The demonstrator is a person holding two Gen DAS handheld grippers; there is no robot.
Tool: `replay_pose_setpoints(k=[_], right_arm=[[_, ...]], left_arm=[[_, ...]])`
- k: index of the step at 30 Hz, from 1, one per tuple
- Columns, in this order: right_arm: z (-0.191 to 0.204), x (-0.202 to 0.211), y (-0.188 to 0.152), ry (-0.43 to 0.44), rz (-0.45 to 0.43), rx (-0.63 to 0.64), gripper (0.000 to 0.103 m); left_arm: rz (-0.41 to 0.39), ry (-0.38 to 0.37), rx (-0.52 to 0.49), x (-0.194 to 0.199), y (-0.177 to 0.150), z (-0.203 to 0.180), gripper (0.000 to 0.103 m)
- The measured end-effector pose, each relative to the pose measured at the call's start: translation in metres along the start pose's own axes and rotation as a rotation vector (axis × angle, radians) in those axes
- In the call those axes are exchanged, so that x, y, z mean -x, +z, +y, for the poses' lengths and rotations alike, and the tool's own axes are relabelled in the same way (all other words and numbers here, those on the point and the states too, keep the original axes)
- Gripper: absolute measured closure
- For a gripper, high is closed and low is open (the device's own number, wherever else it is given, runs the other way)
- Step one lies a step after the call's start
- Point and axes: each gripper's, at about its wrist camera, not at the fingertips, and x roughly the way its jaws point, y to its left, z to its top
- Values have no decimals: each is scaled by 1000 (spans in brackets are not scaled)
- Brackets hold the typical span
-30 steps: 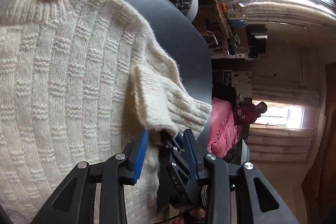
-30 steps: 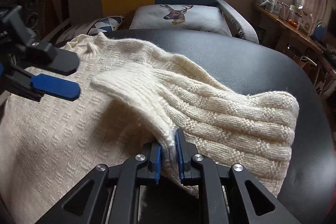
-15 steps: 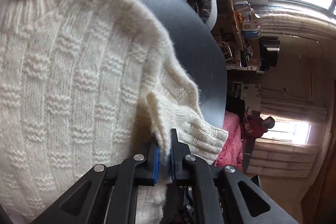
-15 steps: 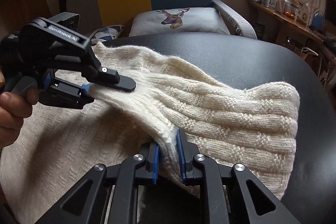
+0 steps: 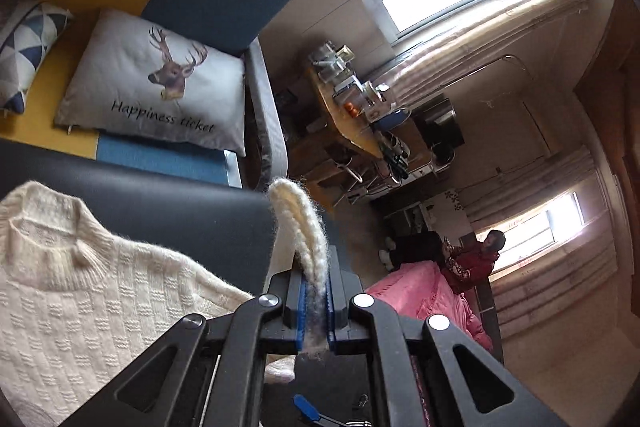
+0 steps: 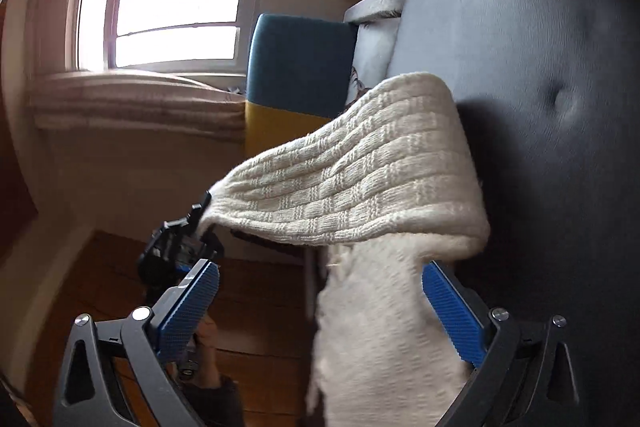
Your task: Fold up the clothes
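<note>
Across the black padded table (image 6: 540, 27) the cream sweater (image 5: 80, 307) lies with its body and collar flat toward the near left edge, while its sleeve (image 6: 360, 163) is lifted off the surface and stretched in the air. The left gripper (image 5: 314, 307) is pressed together on the sleeve cuff (image 5: 298, 223); the right gripper (image 6: 320, 311) stands spread wide, holding nothing, with knit hanging between its pads. Judging from this, one pinch carries the whole sleeve, so the loose wool could slip out and drop in a heap off the table's edge, or a hard pull could drag the flat body askew. On the sofa beyond the far edge, a deer cushion (image 5: 160, 83) reads "Happiness ticket".
</note>
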Motion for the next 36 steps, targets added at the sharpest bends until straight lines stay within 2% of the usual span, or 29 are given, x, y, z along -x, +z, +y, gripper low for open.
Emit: replay_pose_setpoints(k=[8, 11, 14, 19, 22, 28, 30, 33, 35, 36], right_arm=[[-11, -61, -25, 120, 17, -220, 0], [-15, -78, -25, 59, -10, -219, 0], [-13, -81, -22, 40, -31, -208, 0], [-6, -86, -20, -16, -19, -167, 0], [0, -91, -19, -63, -8, -136, 0], [9, -102, -20, -239, 39, -11, 0], [9, -104, -20, -264, 58, 22, 0], [8, -106, -21, -281, 68, 44, 0], [10, -109, -22, -299, 75, 68, 0], [12, -109, -24, -311, 78, 87, 0]], left_arm=[[-133, -7, -8, 103, 8, 34, 97], [-172, 38, 20, 140, 2, 72, 97], [-184, 119, 80, 166, -8, 126, 97], [-117, 254, 218, 168, -41, 226, 97], [-63, 340, 250, 160, -62, 270, 97], [7, 278, 308, 159, -76, 305, 95], [29, 252, 327, 159, -80, 316, 84], [48, 226, 338, 160, -84, 326, 82], [18, 249, 294, 161, -80, 320, 88], [3, 261, 272, 162, -78, 317, 99]])
